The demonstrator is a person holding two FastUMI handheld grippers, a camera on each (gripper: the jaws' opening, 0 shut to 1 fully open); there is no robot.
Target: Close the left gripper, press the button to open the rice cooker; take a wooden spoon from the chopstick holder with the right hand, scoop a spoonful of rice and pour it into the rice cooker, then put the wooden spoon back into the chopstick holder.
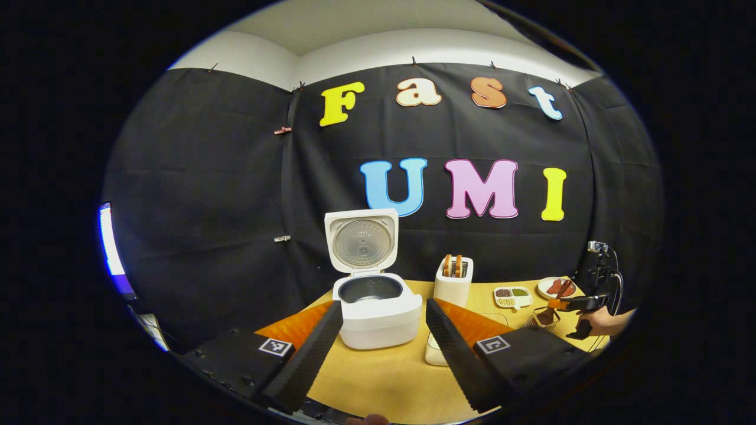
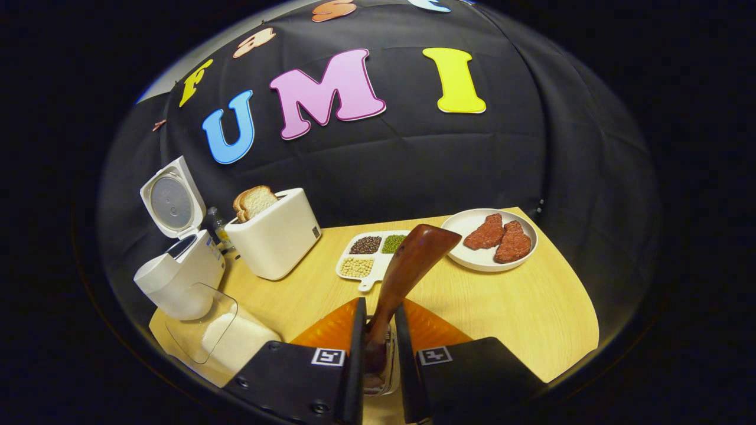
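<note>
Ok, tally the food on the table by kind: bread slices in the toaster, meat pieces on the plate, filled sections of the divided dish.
Bread slices in the toaster: 2
Meat pieces on the plate: 2
Filled sections of the divided dish: 3
Total: 7

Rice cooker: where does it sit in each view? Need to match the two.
Left gripper view: rice cooker centre, lid up, between the left gripper's open fingers.
Right gripper view: rice cooker far left, lid up.
Shared landmark: the toaster, just right of it in both.
</note>
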